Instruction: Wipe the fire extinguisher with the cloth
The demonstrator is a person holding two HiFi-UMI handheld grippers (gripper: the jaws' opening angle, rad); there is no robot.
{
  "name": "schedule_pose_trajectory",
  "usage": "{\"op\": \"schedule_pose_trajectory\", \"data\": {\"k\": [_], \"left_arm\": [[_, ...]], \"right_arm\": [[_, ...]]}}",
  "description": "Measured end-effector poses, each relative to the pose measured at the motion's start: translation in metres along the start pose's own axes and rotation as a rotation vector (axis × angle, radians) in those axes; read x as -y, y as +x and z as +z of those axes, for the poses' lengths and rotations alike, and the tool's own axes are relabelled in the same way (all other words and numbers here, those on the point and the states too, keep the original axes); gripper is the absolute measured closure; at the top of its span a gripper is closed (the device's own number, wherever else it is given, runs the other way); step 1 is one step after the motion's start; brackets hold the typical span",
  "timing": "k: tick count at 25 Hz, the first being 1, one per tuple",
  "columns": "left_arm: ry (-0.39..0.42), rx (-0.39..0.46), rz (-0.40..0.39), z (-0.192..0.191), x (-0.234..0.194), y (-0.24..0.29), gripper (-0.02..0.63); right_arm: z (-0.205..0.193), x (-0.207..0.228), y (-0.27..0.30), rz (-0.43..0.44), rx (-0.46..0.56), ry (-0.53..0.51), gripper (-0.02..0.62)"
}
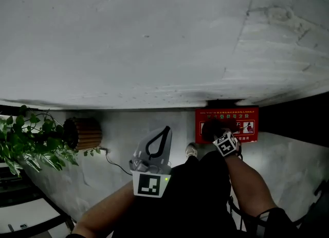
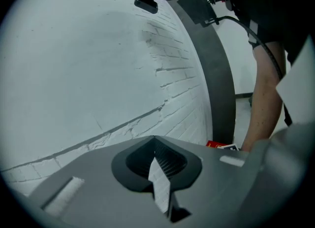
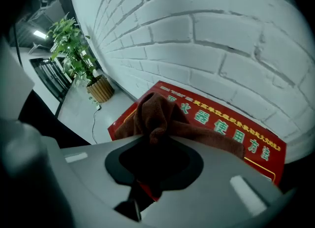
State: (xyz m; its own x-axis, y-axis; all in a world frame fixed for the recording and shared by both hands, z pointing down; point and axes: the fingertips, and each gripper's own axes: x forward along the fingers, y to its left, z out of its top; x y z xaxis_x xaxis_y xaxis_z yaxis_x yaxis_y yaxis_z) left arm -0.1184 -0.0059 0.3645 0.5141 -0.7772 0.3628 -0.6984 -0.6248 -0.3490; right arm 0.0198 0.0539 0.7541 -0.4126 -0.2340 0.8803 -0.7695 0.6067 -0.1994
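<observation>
Pinching brown cloth (image 3: pixel 156 111) firmly, right gripper (image 3: pixel 155 141) pointed down over red box (image 3: pixel 236 131) at foot of white brick wall (image 3: pixel 206 35). Cloth bunched above box; contact unclear. Left gripper (image 2: pixel 155 141) aside, jaws pressed together, empty. Potted plant (image 1: pixel 31 139) along wall.

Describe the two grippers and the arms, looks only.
Both are matt grey plastic. The left gripper has jaws around a black-lined teardrop opening with ribbed pads; the right gripper has the same shape. Each carries a white cube with black square markers, the left cube and the right cube. A green light glows on the left. Forearms bare, clothing black.
</observation>
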Motion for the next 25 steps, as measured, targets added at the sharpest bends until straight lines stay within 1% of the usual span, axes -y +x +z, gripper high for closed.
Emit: {"op": "schedule_pose_trajectory", "data": {"k": [4, 8, 10, 18, 25], "left_arm": [[0.003, 0.022, -0.022, 0.012, 0.011, 0.013, 0.606], [0.005, 0.027, -0.015, 0.019, 0.012, 0.019, 0.606], [-0.006, 0.027, -0.007, 0.022, 0.012, 0.022, 0.606], [-0.012, 0.038, -0.003, 0.035, 0.023, 0.031, 0.606], [-0.021, 0.033, 0.002, 0.036, 0.029, 0.029, 0.606]], "right_arm": [[-0.023, 0.032, -0.019, -0.046, 0.005, 0.011, 0.537], [-0.040, 0.055, -0.034, -0.069, -0.006, 0.010, 0.537], [-0.048, 0.068, -0.038, -0.081, -0.005, 0.015, 0.537], [-0.077, 0.122, -0.072, -0.154, -0.031, 0.085, 0.537], [-0.095, 0.146, -0.088, -0.200, -0.070, 0.106, 0.537]]}}
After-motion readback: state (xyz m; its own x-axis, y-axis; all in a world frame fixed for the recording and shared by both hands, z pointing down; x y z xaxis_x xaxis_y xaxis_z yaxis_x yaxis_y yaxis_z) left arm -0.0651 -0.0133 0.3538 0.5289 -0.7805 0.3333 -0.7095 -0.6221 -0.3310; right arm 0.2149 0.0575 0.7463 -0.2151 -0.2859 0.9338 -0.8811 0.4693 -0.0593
